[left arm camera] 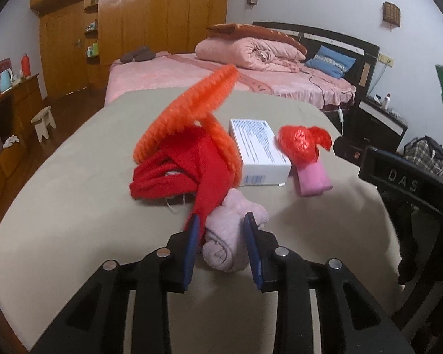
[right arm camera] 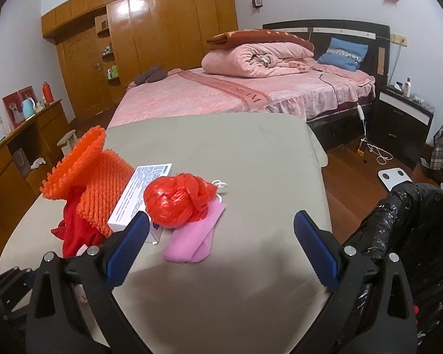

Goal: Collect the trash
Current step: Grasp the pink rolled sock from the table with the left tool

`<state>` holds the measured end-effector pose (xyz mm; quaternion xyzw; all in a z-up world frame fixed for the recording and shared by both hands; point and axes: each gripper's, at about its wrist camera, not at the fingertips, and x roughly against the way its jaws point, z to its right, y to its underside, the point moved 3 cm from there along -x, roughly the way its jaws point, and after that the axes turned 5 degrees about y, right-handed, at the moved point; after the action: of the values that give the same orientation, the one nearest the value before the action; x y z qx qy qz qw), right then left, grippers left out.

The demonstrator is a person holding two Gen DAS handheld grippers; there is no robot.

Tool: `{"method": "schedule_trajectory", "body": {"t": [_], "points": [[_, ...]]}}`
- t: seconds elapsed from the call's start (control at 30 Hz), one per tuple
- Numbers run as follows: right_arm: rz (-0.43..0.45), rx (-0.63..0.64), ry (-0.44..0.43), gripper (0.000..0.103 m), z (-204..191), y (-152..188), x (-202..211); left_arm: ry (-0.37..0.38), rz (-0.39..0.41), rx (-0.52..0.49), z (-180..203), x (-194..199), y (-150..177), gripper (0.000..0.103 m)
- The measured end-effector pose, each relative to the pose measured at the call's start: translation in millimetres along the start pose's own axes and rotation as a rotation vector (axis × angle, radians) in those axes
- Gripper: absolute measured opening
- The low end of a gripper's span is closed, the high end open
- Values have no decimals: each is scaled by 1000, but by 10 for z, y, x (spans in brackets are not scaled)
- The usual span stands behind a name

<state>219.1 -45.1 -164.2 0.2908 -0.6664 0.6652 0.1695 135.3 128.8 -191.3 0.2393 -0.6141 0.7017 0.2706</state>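
On the beige-covered table (left arm camera: pixel 73 177) lie an orange foam net (left arm camera: pixel 189 109), a red cloth (left arm camera: pixel 192 174), a white box (left arm camera: pixel 258 150), a knotted red plastic bag (left arm camera: pixel 301 141), a bright pink sock (left arm camera: pixel 311 180) and a pale pink rolled sock (left arm camera: pixel 230 236). My left gripper (left arm camera: pixel 221 221) is closed around the pale pink sock, with the red cloth's tip at its left finger. My right gripper (right arm camera: pixel 221 221) is open and empty, hovering just short of the red bag (right arm camera: pixel 177 200) and bright pink sock (right arm camera: pixel 192 242). The orange net (right arm camera: pixel 88 177) and box (right arm camera: pixel 138 194) lie to its left.
A bin lined with a black bag (right arm camera: pixel 404 236) stands at the table's right edge. A black chair back (left arm camera: pixel 407 183) is on the right. A pink bed (right arm camera: pixel 236 88), wooden wardrobe (right arm camera: pixel 162 29), nightstand (right arm camera: pixel 404 115) and a sideboard (right arm camera: pixel 29 135) lie beyond.
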Motion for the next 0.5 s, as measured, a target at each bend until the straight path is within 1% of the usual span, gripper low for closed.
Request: {"method": "schedule_trajectory", "body": {"t": [0.1,0.17,0.23,0.3,0.33,0.4,0.5], "points": [[2,-2,0,95,0,1,2,10,-18,-12,50,-75,18,34],[3,-1,2,95,-10,24,1,9,-49,-17,82,-166,37,42],[6,-4,2,95,4,28,6,12,-79,-13,93,-233,65,44],[7,-4,5,95,7,36,6,15,-80,-9,100,-233,68,42],[7,-5,6,95,13,39,7,19,-77,-7,102,-218,75,35],[11,-6,5,95,11,45,23,39,-57,14,91,-159,66,34],[17,0,6,95,13,24,58,48,-23,23,81,-47,17,33]]}}
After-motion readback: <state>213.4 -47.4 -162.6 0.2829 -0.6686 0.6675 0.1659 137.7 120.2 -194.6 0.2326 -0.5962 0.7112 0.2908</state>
